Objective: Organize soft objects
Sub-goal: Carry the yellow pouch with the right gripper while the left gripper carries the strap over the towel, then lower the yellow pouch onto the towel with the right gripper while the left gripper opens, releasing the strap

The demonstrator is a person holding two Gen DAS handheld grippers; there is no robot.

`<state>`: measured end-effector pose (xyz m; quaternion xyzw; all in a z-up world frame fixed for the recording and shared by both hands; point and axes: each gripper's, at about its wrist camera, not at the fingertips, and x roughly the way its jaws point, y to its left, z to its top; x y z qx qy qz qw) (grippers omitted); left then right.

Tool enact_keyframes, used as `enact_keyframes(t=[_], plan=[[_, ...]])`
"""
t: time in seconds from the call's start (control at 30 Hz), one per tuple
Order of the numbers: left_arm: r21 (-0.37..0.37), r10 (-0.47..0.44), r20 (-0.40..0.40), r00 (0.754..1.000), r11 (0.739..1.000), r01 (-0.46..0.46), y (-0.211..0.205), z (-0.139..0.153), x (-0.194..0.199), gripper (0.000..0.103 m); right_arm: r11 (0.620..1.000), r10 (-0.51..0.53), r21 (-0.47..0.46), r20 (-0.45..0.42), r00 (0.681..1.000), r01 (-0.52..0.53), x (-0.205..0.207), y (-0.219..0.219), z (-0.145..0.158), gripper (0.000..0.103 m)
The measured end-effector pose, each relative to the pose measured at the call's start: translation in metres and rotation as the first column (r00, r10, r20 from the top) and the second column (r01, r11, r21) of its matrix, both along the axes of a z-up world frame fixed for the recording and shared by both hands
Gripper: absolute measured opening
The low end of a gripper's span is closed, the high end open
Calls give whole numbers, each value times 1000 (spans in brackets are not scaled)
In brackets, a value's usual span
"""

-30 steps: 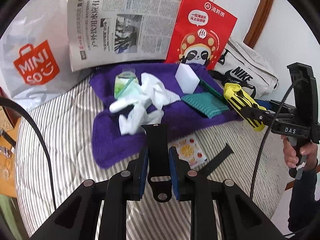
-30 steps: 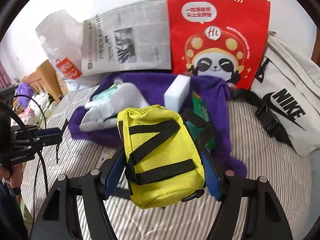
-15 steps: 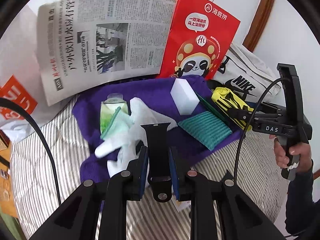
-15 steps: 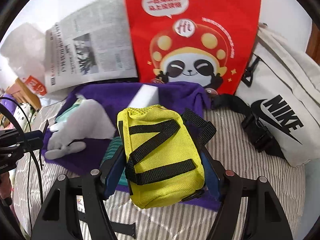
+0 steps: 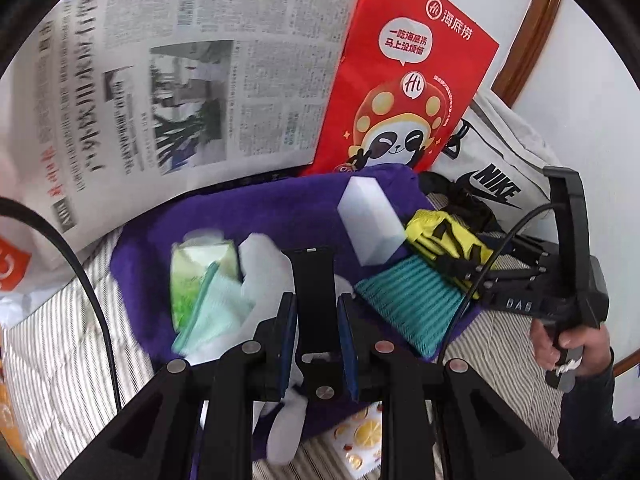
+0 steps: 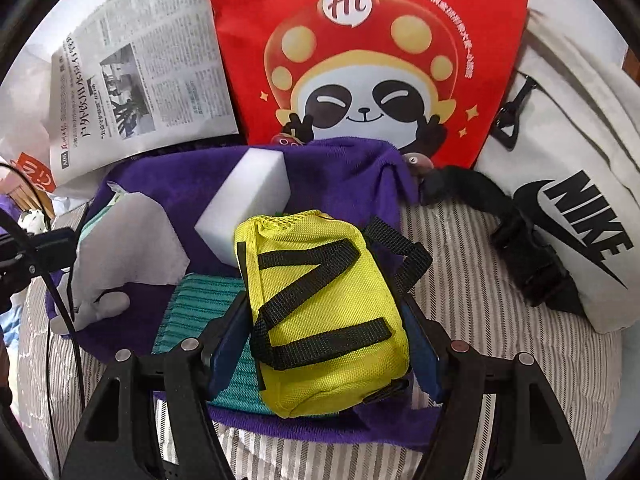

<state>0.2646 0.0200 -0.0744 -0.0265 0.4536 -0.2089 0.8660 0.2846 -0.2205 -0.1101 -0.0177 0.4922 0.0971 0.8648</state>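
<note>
Low in the frame, our left gripper [image 5: 317, 336] pinches a black strap [image 5: 314, 300]; our right gripper [image 6: 326, 344] squeezes a yellow pouch [image 6: 324, 316] above the purple towel [image 6: 340, 168].

Left gripper [image 5: 316, 320]: 2 fingers closed on black strap [image 5: 314, 280], pinched between pads. Right gripper [image 6: 326, 344]: fingers clamped on yellow pouch [image 6: 320, 308]; right hand [image 5: 568, 344] grips handle behind fingers.

We've got a yellow pouch [image 6: 324, 320] with black straps, a purple towel [image 6: 340, 168], a teal ribbed cloth [image 5: 412, 304] and grey-striped bedding [image 6: 480, 320].
</note>
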Motion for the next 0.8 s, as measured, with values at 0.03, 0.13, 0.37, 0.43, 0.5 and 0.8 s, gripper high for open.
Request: enact_keyframes(t=[0.03,0.13,0.37,0.43,0.5,0.8], plan=[[0,-6,-6,1000,1000,6,-4,-2,4,20,1000,0,-2,-4,1000,0,2,0,-2,71],[5,-24,-29,999,1000,24,-15,-14,18,20,1000,0,-7,0,1000,0,5,1,-5,71],[58,5,-83,997,998,-1,-16,-44,40,20,1000,19,-6,9,1000,-19,8,4,-6,71],[54,13,-92,996,999,-8,-14,-47,44,20,1000,29,6,2,1000,-29,8,5,-9,72],[69,10,-97,995,998,-3,-16,-51,47,20,999,30,11,-2,1000,-30,10,6,-13,72],[81,5,-115,993,997,5,-21,-60,51,21,998,59,16,-9,998,-59,11,2,-24,73]])
